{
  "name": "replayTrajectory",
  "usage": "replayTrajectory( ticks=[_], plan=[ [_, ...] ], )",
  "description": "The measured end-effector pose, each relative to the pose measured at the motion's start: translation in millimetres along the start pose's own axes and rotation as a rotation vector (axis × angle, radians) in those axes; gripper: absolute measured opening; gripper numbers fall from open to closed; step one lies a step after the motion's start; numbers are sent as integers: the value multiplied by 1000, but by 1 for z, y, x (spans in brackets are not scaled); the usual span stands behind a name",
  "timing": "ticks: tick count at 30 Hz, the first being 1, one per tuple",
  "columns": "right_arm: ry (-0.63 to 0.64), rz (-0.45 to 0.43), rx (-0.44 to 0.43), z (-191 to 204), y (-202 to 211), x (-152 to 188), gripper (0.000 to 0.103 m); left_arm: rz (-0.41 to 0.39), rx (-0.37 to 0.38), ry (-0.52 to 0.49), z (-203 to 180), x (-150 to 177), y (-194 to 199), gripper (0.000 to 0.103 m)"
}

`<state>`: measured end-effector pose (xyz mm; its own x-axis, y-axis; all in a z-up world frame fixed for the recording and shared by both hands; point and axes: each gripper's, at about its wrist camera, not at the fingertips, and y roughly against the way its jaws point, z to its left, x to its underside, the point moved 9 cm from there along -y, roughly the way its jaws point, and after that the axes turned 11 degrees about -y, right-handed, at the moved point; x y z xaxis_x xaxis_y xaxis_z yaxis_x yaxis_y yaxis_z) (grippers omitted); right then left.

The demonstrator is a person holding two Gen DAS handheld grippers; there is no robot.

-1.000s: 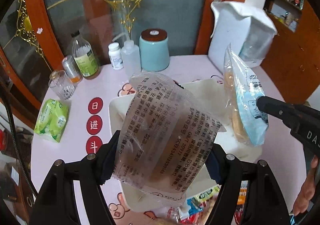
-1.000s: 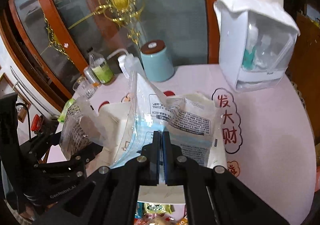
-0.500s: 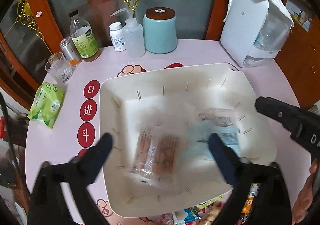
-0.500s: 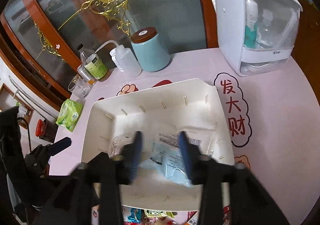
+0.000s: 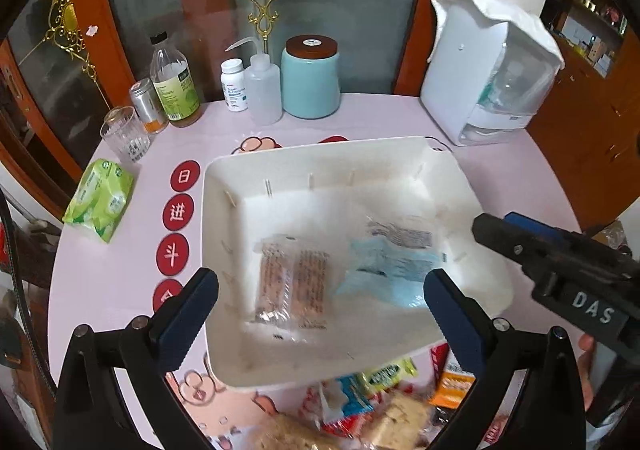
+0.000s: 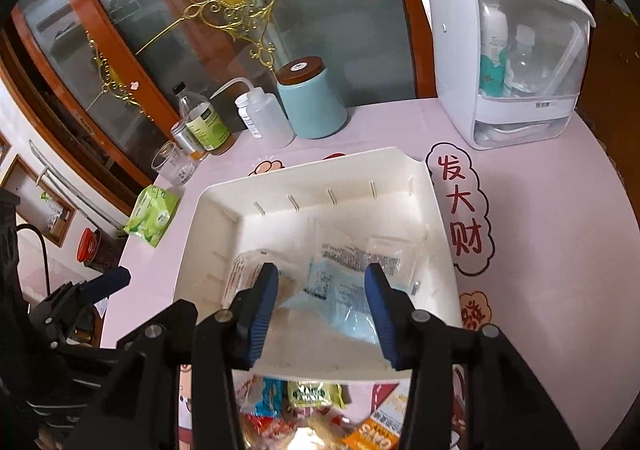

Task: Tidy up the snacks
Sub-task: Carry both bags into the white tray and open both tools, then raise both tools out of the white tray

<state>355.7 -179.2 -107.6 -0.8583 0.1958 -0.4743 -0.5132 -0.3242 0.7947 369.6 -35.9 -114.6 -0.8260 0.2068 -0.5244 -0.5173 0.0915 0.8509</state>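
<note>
A white tray (image 5: 224, 209) (image 6: 208, 217) sits mid-table. Inside it lie a clear packet of brown biscuits (image 5: 294, 286) (image 6: 244, 270) and a light blue snack packet (image 5: 384, 270) (image 6: 340, 298). My left gripper (image 5: 320, 290) is open and empty above the tray's near side. My right gripper (image 6: 322, 282) is open and empty over the blue packet; it also shows in the left wrist view (image 5: 520, 238). A heap of loose snack packets (image 5: 360, 402) (image 6: 312, 410) lies on the table in front of the tray.
At the back stand a teal jar (image 5: 310, 77), a squeeze bottle (image 5: 262, 93), a pill bottle (image 5: 234, 85), a green-label bottle (image 5: 174, 85), a can (image 5: 146, 105), a glass (image 5: 124, 133). A green tissue pack (image 5: 100, 201) lies left. A white appliance (image 5: 488, 69) stands back right.
Both grippers opened and let their packets fall into the tray, then pulled back toward the near side. The two packets now lie flat in the tray.
</note>
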Motion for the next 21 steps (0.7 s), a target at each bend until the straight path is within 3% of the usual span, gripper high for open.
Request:
replayTrajectory(
  ticks=[12,21],
  plan=[
    [64,-36,-13,7,58,39,46,-92,-43,-14,-20,30,80,102],
    [114,-103,14,16,114,76,46,-101,-80,-27,-19,62,133,102]
  ],
)
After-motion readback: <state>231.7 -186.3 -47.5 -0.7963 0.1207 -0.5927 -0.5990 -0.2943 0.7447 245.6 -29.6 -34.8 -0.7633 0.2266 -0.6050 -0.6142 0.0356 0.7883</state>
